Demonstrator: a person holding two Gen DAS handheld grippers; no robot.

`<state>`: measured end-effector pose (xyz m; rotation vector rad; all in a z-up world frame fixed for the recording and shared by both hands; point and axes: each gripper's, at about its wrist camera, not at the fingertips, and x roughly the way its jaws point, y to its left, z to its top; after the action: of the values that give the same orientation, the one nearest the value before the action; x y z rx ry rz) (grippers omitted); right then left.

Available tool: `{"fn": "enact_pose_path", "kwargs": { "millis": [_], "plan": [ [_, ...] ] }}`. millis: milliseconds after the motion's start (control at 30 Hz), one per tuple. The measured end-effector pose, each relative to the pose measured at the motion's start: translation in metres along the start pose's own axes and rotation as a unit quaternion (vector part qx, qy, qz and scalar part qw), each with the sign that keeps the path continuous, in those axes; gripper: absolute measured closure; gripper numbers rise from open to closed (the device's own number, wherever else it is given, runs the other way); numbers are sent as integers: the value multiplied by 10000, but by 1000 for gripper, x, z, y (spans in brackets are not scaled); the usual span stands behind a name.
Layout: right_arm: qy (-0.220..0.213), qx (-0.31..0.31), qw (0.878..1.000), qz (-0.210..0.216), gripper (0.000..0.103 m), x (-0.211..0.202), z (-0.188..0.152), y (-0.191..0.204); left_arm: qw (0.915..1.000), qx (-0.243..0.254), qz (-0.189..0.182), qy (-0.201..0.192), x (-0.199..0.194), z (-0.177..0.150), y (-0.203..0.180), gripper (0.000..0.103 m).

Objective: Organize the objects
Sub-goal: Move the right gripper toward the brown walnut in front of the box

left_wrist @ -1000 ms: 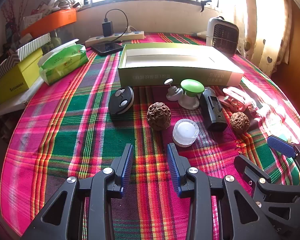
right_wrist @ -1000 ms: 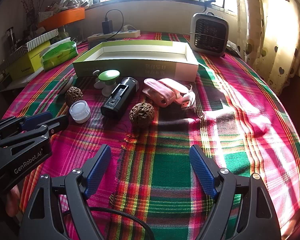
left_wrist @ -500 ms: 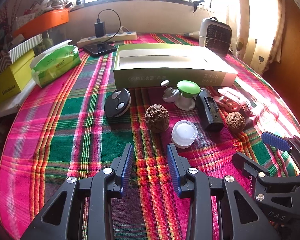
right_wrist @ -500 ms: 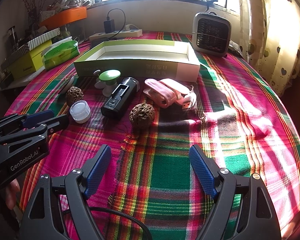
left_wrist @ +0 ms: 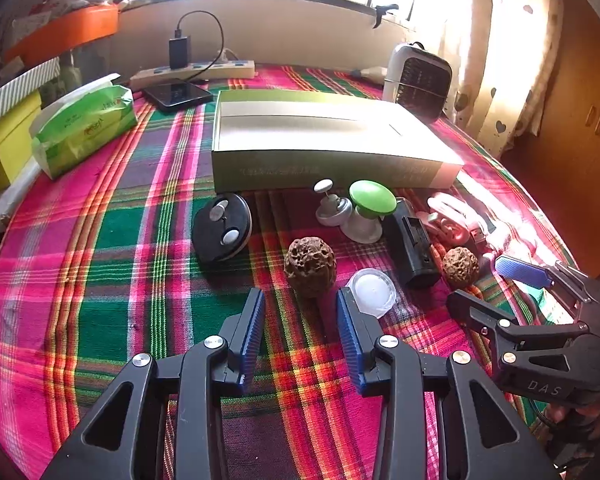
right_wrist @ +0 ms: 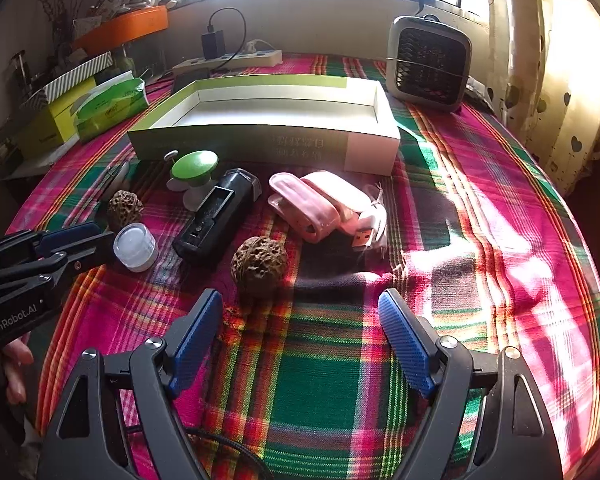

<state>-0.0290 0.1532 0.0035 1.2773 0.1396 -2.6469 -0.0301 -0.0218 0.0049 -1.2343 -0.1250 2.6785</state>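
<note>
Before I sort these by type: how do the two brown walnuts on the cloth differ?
The left walnut lies beside the white jar, just beyond the open left gripper; the right walnut lies past the black charger, ahead of the open right gripper. In the left wrist view the left walnut looks bigger, perhaps only because it is nearer. Both are brown, pitted, roundish, and neither is held.

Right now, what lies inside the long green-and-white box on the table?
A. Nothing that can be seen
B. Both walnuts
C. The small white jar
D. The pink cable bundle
A: in the right wrist view the box shows only its bare white floor, while the walnuts, the pink cable bundle and the white jar all lie on the cloth in front of it.
</note>
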Motion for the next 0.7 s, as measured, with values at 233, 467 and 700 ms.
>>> {"fn": "enact_pose_path", "kwargs": {
  "millis": [233,467,700],
  "plan": [
    [-14,-39,10000,8,22,6,6,-2,9999,131,34,16,9,9,-1,66],
    [-40,-14,10000,-20,23,10,11,-4,9996,230,124,59,15,16,-2,66],
    [-73,5,10000,-13,28,10,13,-4,9996,218,136,65,17,19,-2,66]
  ]
}}
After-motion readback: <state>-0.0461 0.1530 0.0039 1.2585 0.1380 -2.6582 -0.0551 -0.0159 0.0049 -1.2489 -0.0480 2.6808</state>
